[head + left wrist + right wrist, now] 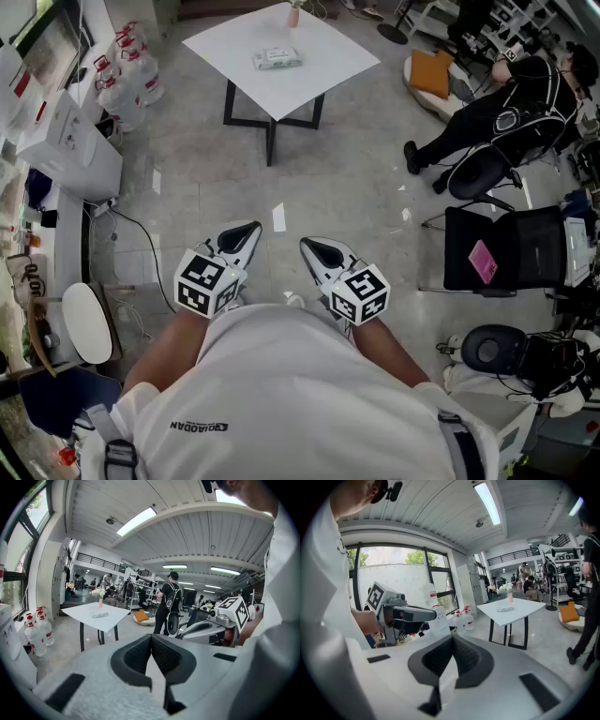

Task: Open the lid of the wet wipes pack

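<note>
The wet wipes pack (277,58) lies flat on a white square table (319,75) far ahead across the floor, its lid down. It also shows small in the left gripper view (99,615) and the right gripper view (505,608). My left gripper (251,228) and right gripper (309,246) are held side by side close to my body, well short of the table. In their own views the left gripper (151,637) and the right gripper (452,637) have their pads meeting, with nothing between them.
A pink bottle (293,14) stands at the table's far corner. Water jugs (127,80) and a white cabinet (66,141) line the left wall. A seated person (506,108), black chairs (511,248) and an orange cushion (431,70) are on the right.
</note>
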{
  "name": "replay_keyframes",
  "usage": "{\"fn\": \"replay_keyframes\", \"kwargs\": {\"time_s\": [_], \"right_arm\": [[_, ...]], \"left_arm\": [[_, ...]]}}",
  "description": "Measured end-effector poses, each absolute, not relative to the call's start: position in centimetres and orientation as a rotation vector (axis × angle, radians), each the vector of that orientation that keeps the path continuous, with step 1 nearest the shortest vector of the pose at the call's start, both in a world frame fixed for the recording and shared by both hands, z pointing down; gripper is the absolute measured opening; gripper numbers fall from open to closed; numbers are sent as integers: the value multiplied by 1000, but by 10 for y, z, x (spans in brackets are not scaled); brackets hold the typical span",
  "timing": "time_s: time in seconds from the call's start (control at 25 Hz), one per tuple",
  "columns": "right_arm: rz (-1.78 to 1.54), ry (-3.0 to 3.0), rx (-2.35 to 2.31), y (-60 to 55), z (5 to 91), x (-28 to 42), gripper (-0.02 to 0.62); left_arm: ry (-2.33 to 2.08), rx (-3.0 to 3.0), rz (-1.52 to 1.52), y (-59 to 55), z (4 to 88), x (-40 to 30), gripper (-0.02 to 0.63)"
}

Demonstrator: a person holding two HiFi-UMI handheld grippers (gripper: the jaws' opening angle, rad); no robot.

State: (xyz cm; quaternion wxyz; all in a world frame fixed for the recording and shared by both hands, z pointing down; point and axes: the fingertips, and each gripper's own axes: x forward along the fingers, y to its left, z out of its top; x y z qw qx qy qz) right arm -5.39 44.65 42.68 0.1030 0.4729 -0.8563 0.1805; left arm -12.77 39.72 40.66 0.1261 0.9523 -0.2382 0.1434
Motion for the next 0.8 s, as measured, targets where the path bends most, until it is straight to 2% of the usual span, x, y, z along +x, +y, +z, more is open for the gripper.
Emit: {"fn": "replay_keyframes", "kwargs": {"time_s": [0.8], "right_arm": [[553, -2585, 1369, 458, 425, -22, 6]], "left_arm": [[-736, 2719, 369, 409, 409, -95, 9]]}}
